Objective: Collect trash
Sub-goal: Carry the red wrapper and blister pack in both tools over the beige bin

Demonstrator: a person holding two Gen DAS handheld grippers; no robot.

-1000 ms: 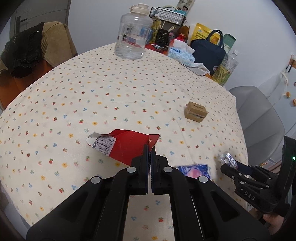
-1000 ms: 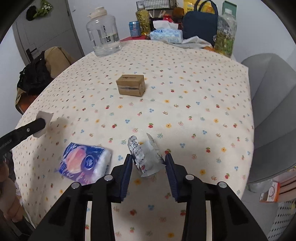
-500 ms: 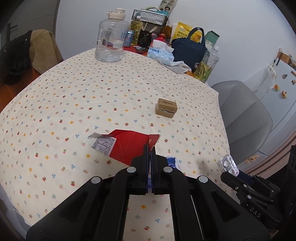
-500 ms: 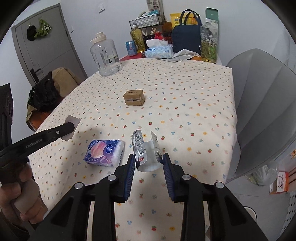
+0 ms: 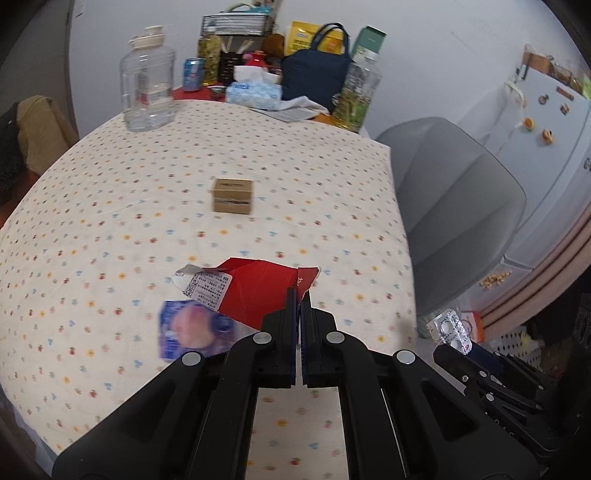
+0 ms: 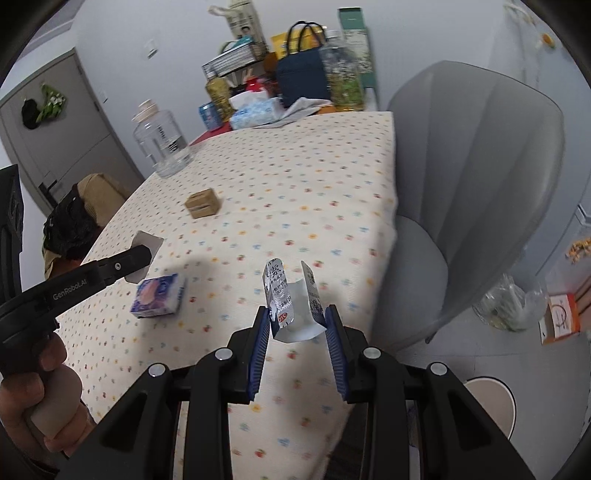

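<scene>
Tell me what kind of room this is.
Most likely a home dining or kitchen corner: a table under a floral tablecloth, a grey chair pulled up to it, and a white fridge with magnets beside it.

Domestic dining area. A table [image 5: 110,206] under a floral-print cloth carries, along its far edge, a water jug [image 5: 147,96], tissue box [image 5: 253,92], lunch bag [image 5: 316,79] and wire basket [image 5: 236,26]; a grey shell chair [image 5: 454,206] beside it; a fridge with magnets [image 5: 546,122].
</scene>
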